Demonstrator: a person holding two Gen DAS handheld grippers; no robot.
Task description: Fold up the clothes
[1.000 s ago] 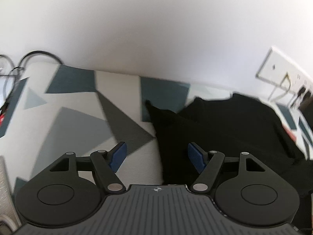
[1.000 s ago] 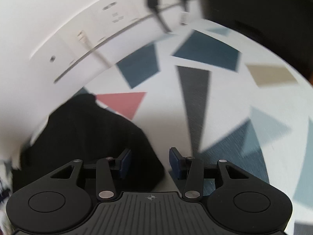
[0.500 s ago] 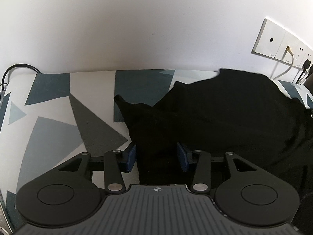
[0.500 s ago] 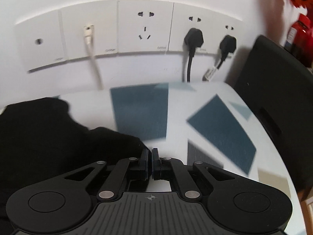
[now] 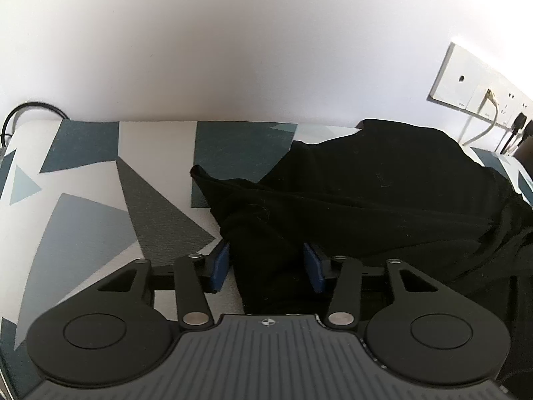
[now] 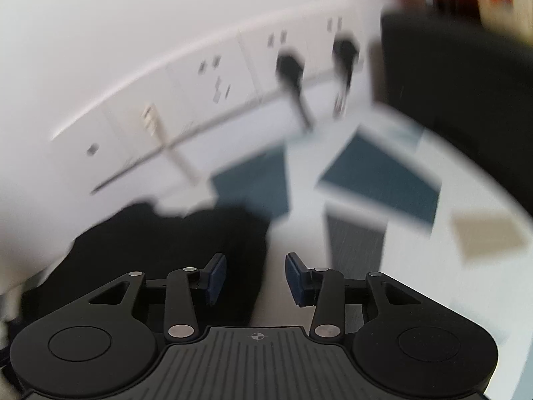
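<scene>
A thin black cable (image 5: pixel 31 108) loops at the far left of your table (image 5: pixel 83 180), whose cloth carries flat grey and teal triangles. The soft black garment (image 5: pixel 366 193) lies crumpled right of centre; your left tongs (image 5: pixel 268 265) gape around its near fold, your right tongs (image 6: pixel 255 278) wide beside its edge, sockets (image 6: pixel 233 80) behind.

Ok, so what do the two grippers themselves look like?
Both match. The left gripper and right gripper have blue pads on black linkage arms with silver pivot pins, round black discs at each side, and a ribbed grey body marked with a small crosshair.
</scene>
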